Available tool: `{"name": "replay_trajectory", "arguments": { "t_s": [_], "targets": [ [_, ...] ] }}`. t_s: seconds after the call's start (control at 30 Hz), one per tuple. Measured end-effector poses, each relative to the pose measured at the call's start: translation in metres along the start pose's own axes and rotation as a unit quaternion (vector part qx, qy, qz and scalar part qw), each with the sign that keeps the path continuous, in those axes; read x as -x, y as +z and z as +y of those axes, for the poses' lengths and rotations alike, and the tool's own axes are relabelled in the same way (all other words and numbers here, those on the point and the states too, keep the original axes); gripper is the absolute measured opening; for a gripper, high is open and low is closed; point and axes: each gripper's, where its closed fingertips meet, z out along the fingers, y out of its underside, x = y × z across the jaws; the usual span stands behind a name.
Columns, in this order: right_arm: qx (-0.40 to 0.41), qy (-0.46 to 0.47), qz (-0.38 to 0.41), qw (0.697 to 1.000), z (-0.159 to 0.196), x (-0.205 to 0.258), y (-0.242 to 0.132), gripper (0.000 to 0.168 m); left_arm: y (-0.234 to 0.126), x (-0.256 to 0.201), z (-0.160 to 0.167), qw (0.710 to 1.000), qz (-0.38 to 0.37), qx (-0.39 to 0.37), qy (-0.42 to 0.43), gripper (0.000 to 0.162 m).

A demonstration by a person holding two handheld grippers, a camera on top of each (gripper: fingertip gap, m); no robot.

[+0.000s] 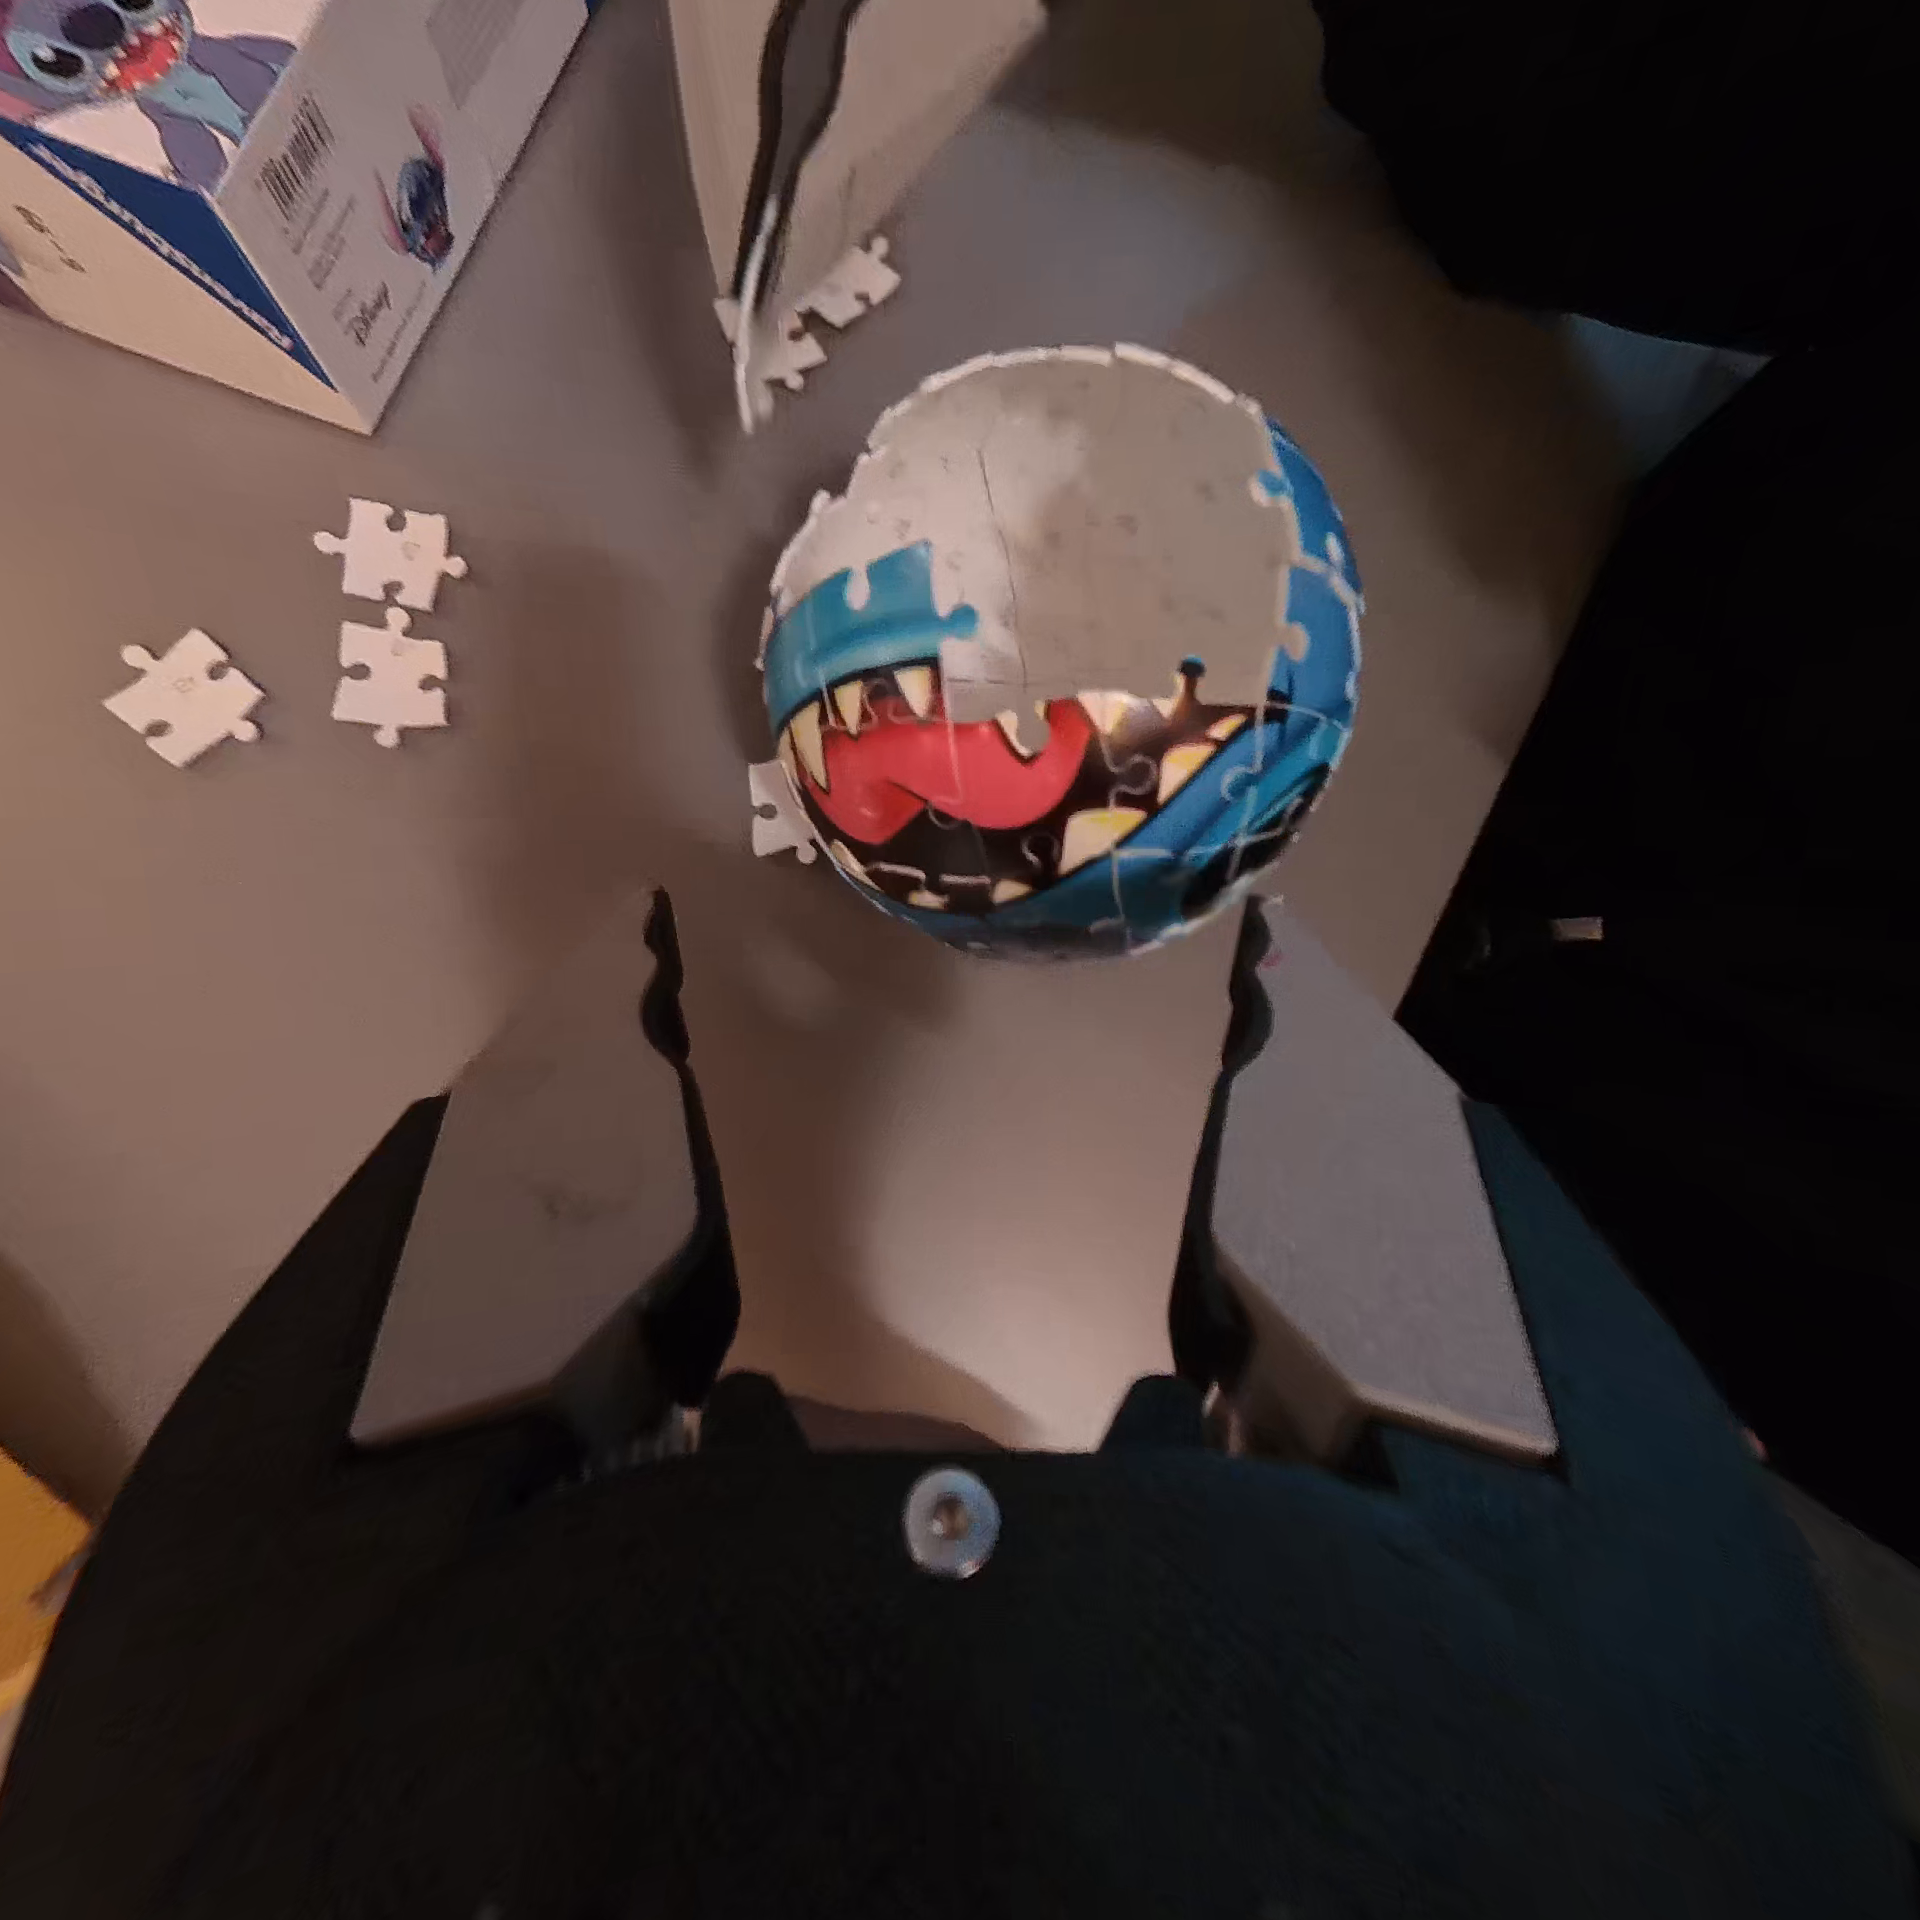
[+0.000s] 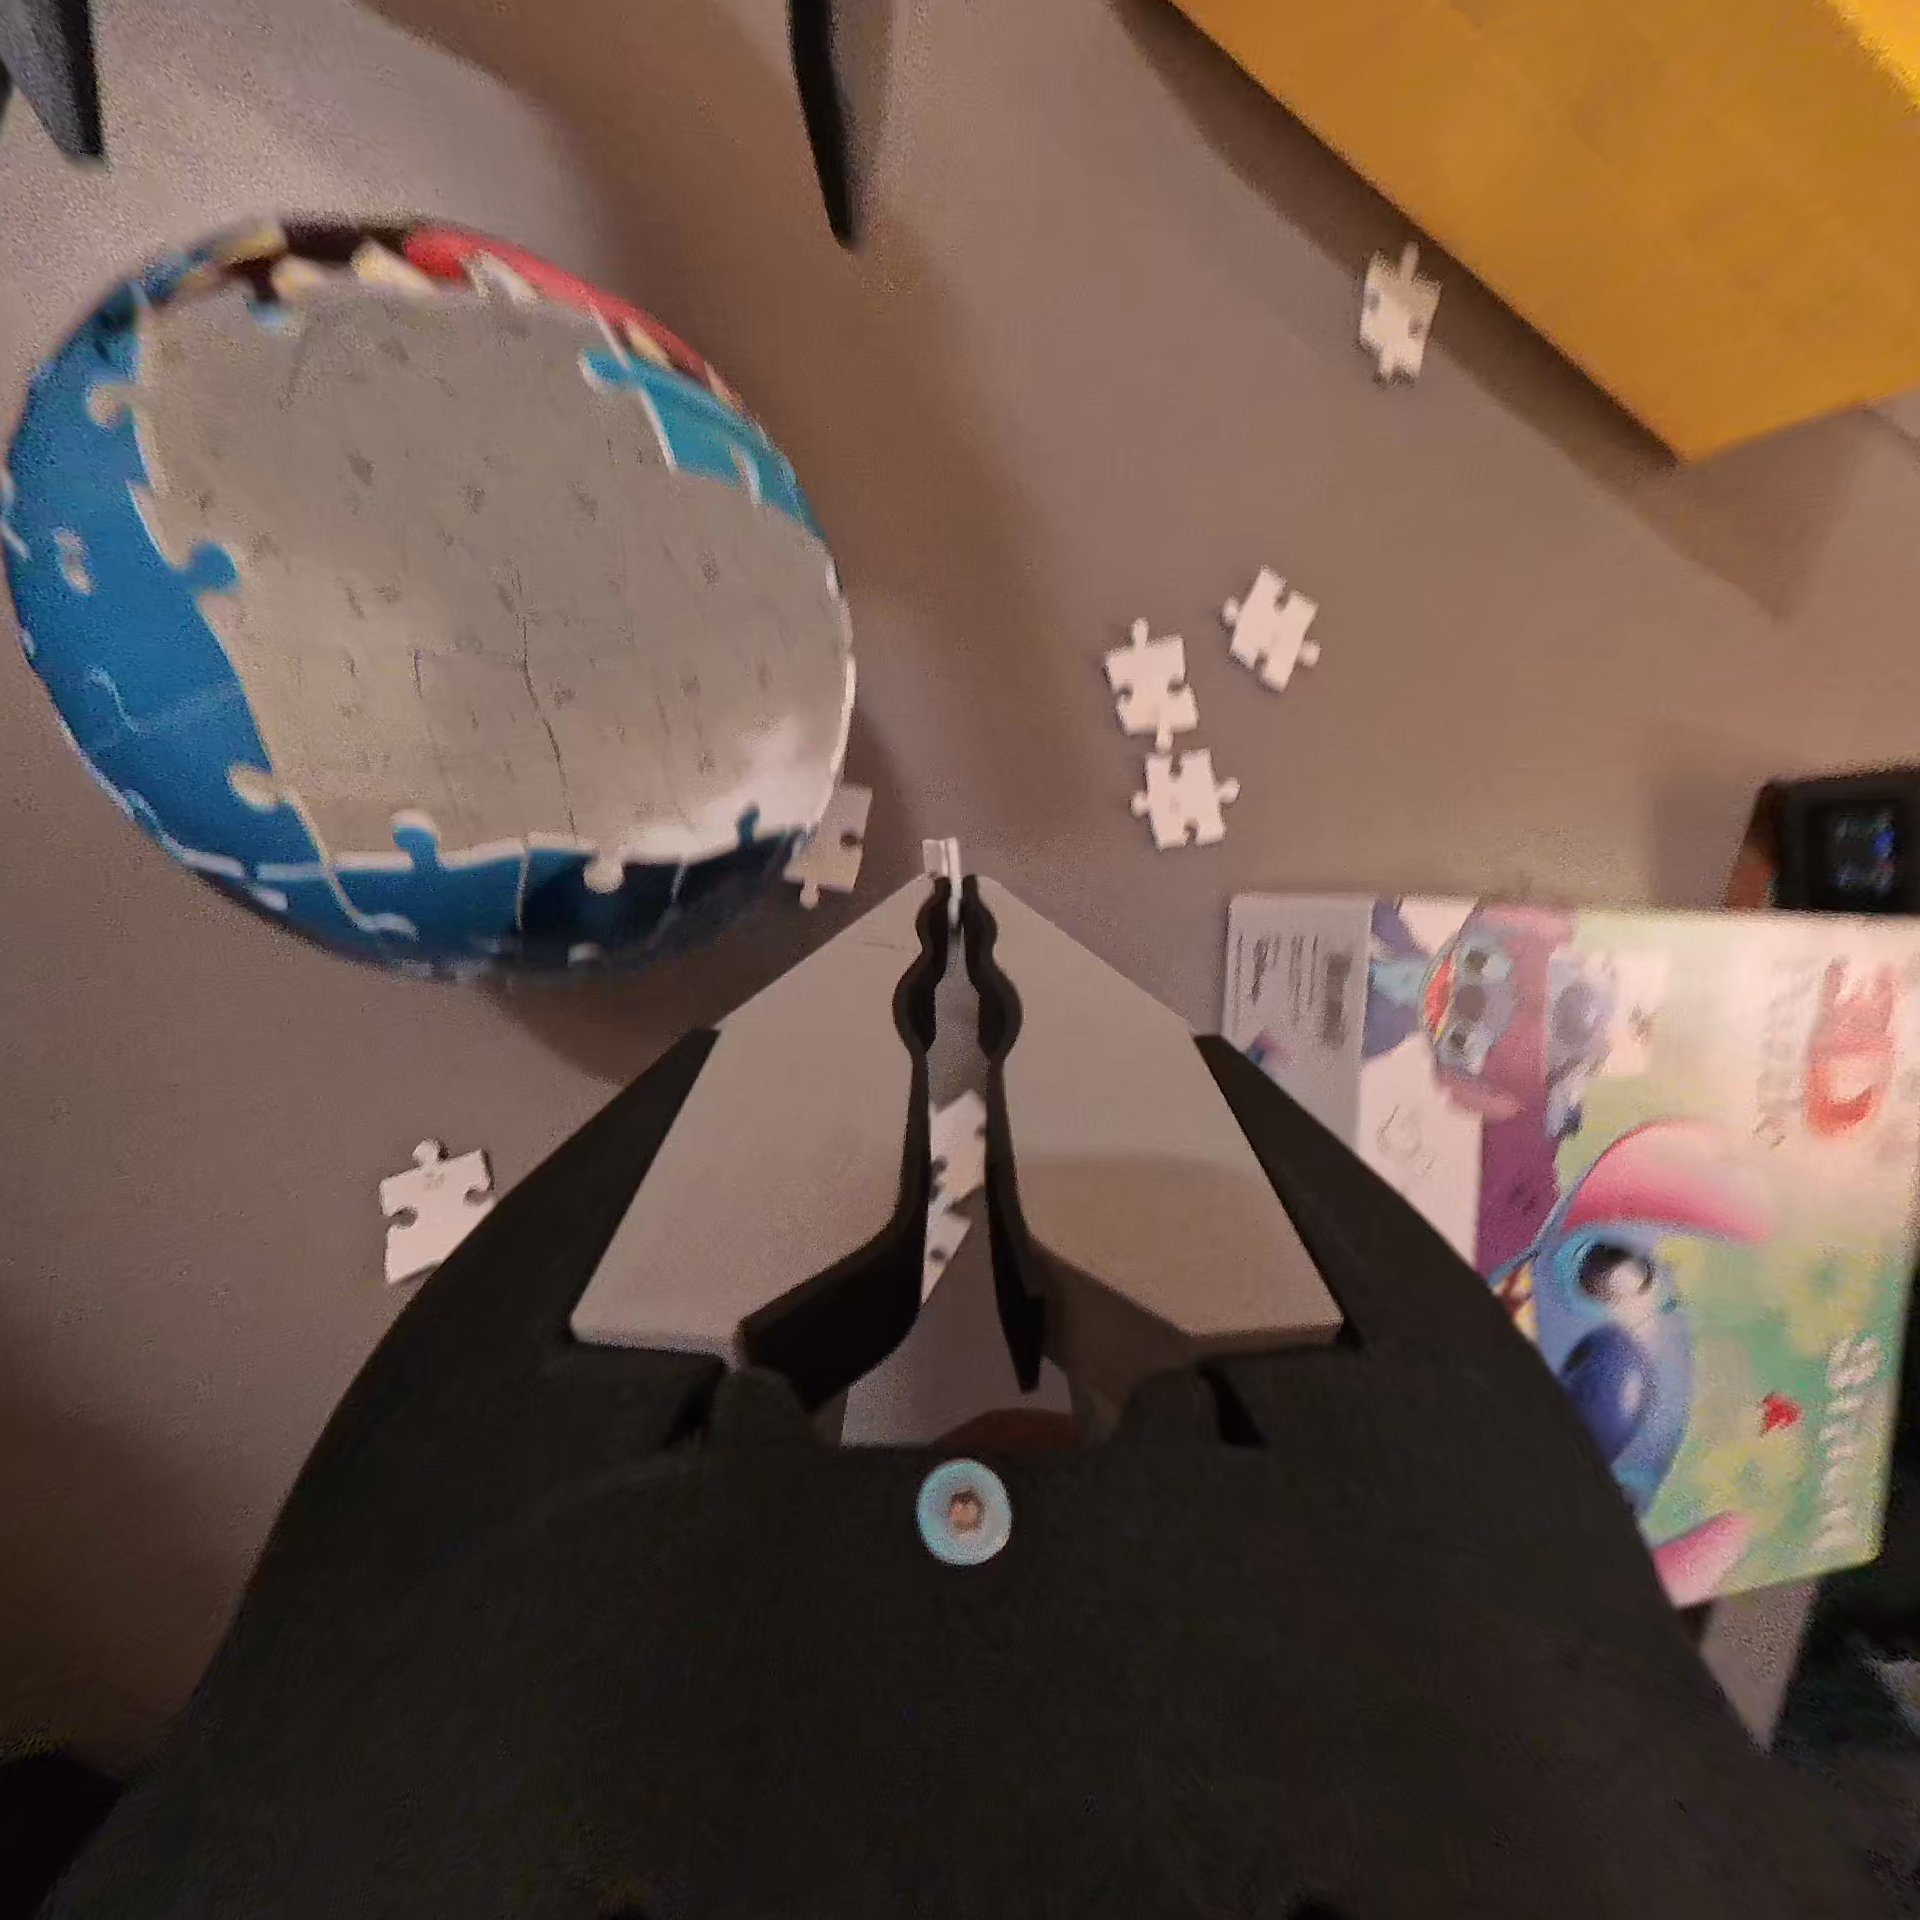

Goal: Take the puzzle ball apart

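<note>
The puzzle ball [image 1: 1060, 665] sits on the grey table, blue with a red tongue and teeth. Its top is open and shows the grey inside. It also shows in the right wrist view [image 2: 416, 592] at the left. My left gripper [image 1: 961, 914] is open and empty, its tips just short of the ball on either side. My right gripper [image 2: 945, 883] is shut on a white puzzle piece [image 2: 943, 860], to the right of the ball. In the left wrist view the right gripper [image 1: 769, 208] holds the piece [image 1: 831, 301] beyond the ball.
Loose white pieces [image 1: 390, 551] lie left of the ball; in the right wrist view they [image 2: 1184, 795] lie to the right. One piece [image 2: 831, 842] sticks out at the ball's edge. The puzzle box [image 1: 208, 187] stands at the far left. A yellow object [image 2: 1610, 187] lies at the top right. Across from one pair of fingers to the other is roughly 12 cm.
</note>
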Motion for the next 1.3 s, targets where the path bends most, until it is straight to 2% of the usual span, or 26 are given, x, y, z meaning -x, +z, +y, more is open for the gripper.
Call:
{"name": "replay_trajectory", "arguments": {
  "t_s": [0.07, 0.13, 0.27, 0.4, 0.53, 0.67, 0.77, 0.9, 0.97, 1.07, 1.1, 1.17, 1.2, 1.3],
  "targets": [
    [0.016, 0.031, -0.019, 0.999, 0.026, 0.006, -0.004, 0.0, 0.0, -0.001, 0.01, 1.0, -0.003, -0.003, -0.007, 0.105],
    [0.019, 0.068, -0.072, 0.995, 0.048, 0.024, -0.003, 0.0, 0.001, -0.004, 0.016, 1.0, 0.006, -0.018, -0.007, 0.105],
    [0.021, 0.157, -0.167, 0.973, 0.069, 0.048, 0.012, 0.0, 0.019, -0.014, 0.01, 0.999, 0.026, -0.039, -0.011, 0.111],
    [0.023, 0.192, -0.144, 0.97, 0.079, 0.037, 0.029, 0.0, 0.032, -0.012, 0.003, 0.999, -0.013, -0.042, 0.008, 0.116],
    [-0.015, 0.197, -0.136, 0.971, 0.069, 0.037, 0.014, 0.0, 0.031, -0.017, 0.001, 0.997, -0.06, -0.041, 0.032, 0.112],
    [-0.008, 0.214, -0.181, 0.96, 0.081, 0.057, 0.004, 0.0, 0.031, -0.022, 0.013, 0.997, -0.077, -0.026, 0.01, 0.113],
    [0.014, 0.237, -0.199, 0.951, 0.099, 0.064, 0.018, 0.0, 0.033, -0.022, 0.016, 0.997, -0.063, -0.044, -0.012, 0.113],
    [0.019, 0.247, -0.2, 0.948, 0.101, 0.066, 0.033, 0.01, 0.044, -0.026, 0.007, 0.997, -0.045, -0.055, -0.025, 0.118],
    [0.032, 0.239, -0.166, 0.956, 0.106, 0.058, 0.031, 0.026, 0.05, -0.025, 0.008, 0.998, -0.052, -0.042, -0.018, 0.117],
    [-0.025, 0.208, -0.172, 0.963, 0.088, 0.06, 0.01, 0.03, 0.052, -0.025, 0.008, 0.997, -0.067, -0.033, -0.01, 0.117],
    [-0.057, 0.198, -0.193, 0.959, 0.077, 0.066, 0.001, 0.037, 0.051, -0.024, 0.008, 0.997, -0.071, -0.034, -0.005, 0.116],
    [-0.107, 0.177, -0.246, 0.947, 0.058, 0.084, -0.009, 0.068, 0.05, -0.024, 0.008, 0.996, -0.076, -0.038, 0.001, 0.115],
    [-0.116, 0.172, -0.254, 0.945, 0.051, 0.089, -0.007, 0.071, 0.049, -0.024, 0.008, 0.996, -0.076, -0.039, 0.003, 0.114],
    [-0.109, 0.168, -0.256, 0.946, 0.043, 0.095, 0.013, 0.065, 0.047, -0.022, 0.008, 0.996, -0.075, -0.044, 0.02, 0.113]
  ]
}}
